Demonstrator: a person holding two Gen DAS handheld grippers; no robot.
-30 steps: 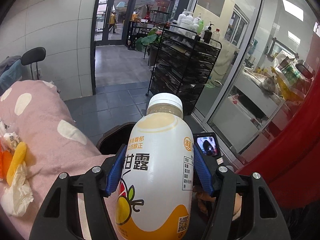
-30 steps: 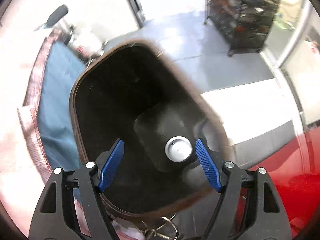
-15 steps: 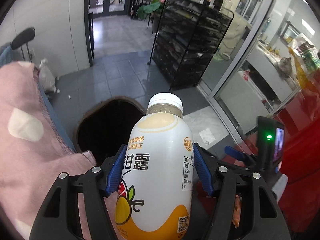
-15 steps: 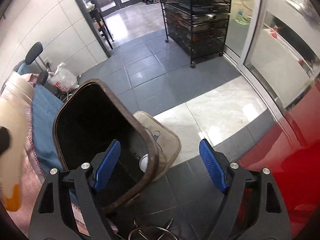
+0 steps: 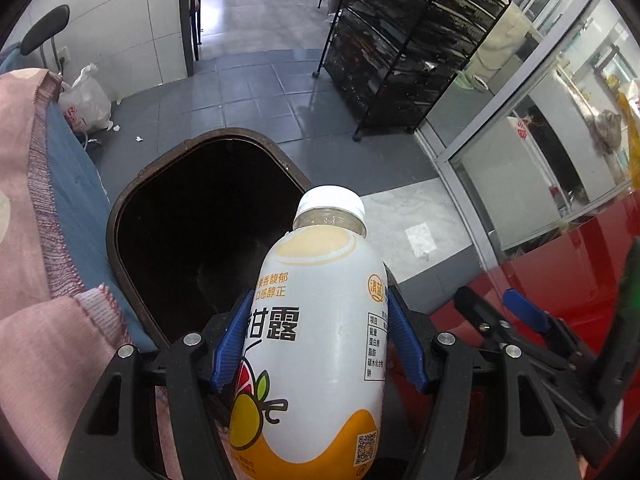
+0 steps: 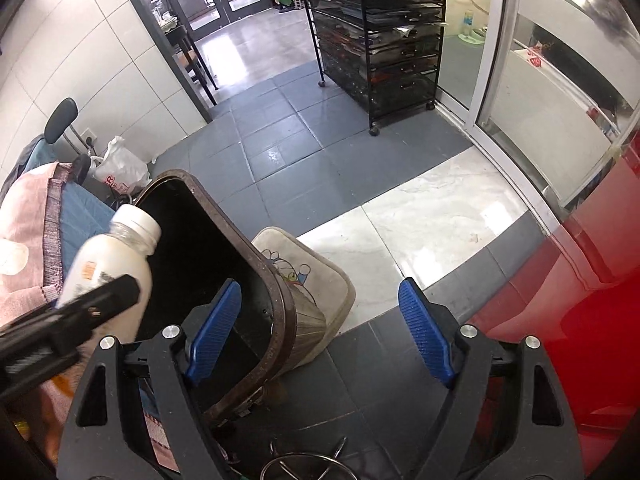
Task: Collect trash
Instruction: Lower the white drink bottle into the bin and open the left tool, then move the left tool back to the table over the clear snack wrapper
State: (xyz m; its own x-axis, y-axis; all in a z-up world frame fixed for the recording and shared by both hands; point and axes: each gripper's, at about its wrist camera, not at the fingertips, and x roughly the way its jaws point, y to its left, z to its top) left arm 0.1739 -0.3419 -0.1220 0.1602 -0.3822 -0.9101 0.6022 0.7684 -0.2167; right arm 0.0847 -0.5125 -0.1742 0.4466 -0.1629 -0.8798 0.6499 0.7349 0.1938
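Observation:
My left gripper (image 5: 320, 344) is shut on a white and orange drink bottle (image 5: 320, 336) with a white cap, its blue pads pressed on both sides. The bottle tilts over the near rim of a dark brown trash bin (image 5: 120, 216), whose inside is black. In the right wrist view the same bottle (image 6: 116, 256) hangs over the bin's opening with the bin rim (image 6: 256, 256) beside it. My right gripper (image 6: 320, 336) stands open above the bin's right edge and the floor, with nothing held between its fingers.
A pink spotted cloth over blue fabric (image 5: 44, 208) borders the bin on the left. A beige lid (image 6: 316, 280) leans against the bin's right side. A black wire rack (image 6: 384, 40), a white plastic bag (image 5: 84, 100), glass doors and a red surface (image 6: 580, 320) surround the tiled floor.
The left gripper has tipped downward and come over the bin with the bottle. The right gripper has drawn back out of the bin to its right edge, its jaws a little wider.

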